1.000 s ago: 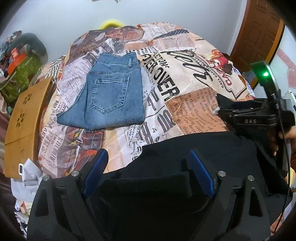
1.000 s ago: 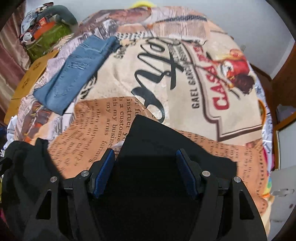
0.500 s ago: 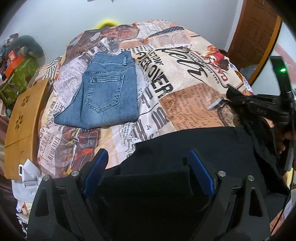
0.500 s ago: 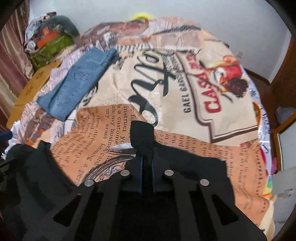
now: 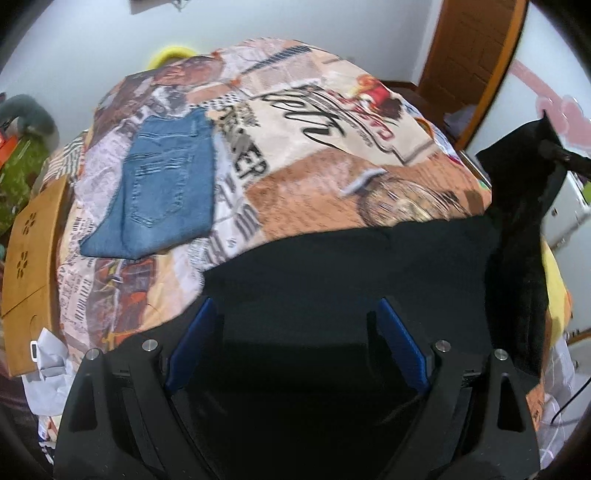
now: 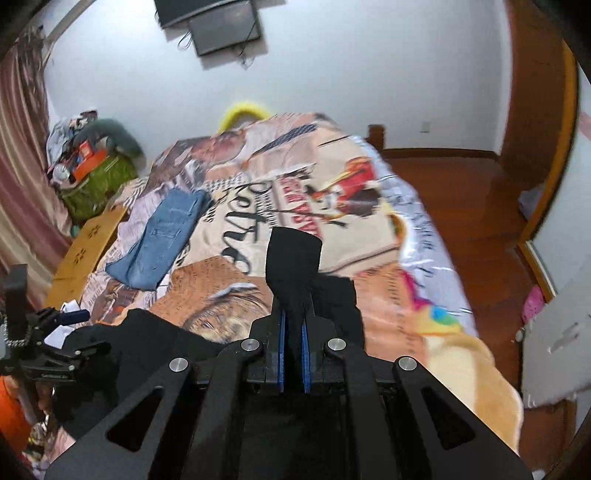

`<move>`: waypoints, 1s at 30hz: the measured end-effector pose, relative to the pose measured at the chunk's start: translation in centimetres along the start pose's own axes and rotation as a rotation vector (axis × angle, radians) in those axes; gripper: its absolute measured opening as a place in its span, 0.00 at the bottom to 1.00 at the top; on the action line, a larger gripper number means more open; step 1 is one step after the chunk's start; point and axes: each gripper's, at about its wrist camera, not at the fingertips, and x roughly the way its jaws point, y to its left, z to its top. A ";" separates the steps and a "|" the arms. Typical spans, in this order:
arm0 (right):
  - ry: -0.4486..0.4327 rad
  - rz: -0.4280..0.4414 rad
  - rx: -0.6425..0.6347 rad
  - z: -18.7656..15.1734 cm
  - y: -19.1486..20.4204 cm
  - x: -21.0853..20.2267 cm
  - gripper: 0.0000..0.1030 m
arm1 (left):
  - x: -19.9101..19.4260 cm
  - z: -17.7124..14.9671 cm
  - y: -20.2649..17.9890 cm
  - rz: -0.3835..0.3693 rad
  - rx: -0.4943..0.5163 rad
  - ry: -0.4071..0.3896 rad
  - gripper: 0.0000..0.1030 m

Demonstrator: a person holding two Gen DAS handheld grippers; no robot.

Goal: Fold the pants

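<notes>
Two pairs of pants on bed [image 6: 417, 206]. Black pants [image 5: 332, 280] at near edge of bed, spread flat under left gripper [image 5: 295, 343]; one corner lifted clear of bed, clamped between closed blue pads of right gripper [image 6: 291, 332], cloth [image 6: 293, 254] sticking up past fingertips. Left gripper: fingers [image 5: 190, 339] spread wide, black cloth between them, not pinched. Folded jeans [image 5: 166, 192] on bed's left half, well apart from black pants, just beside wooden board [image 5: 29, 236] at left edge of bed. Broad stretch of printed bedspread [image 5: 332, 147] bare between jeans and bed's right edge. Wooden floor [image 6: 480, 192] open to right of bed. Door [image 6: 535, 92] beyond floor. White wall [image 6: 332, 66] behind bed, with mounted screen [image 6: 218, 26]. Green bag [image 6: 96, 184] and curtain [image 6: 18, 166] left of bed.
</notes>
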 end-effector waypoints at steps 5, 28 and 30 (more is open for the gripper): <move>-0.002 -0.051 0.051 -3.0 -3.1 -3.5 0.06 | 0.2 -0.9 -2.3 -0.009 0.060 0.035 0.87; 0.194 -0.153 0.185 -12.0 -7.3 -3.8 0.44 | -1.6 -2.5 -2.1 0.021 0.033 -0.025 0.88; 0.150 -0.167 0.140 -10.9 -6.4 -4.8 0.47 | -3.0 -2.3 -1.0 0.040 0.011 -0.066 0.88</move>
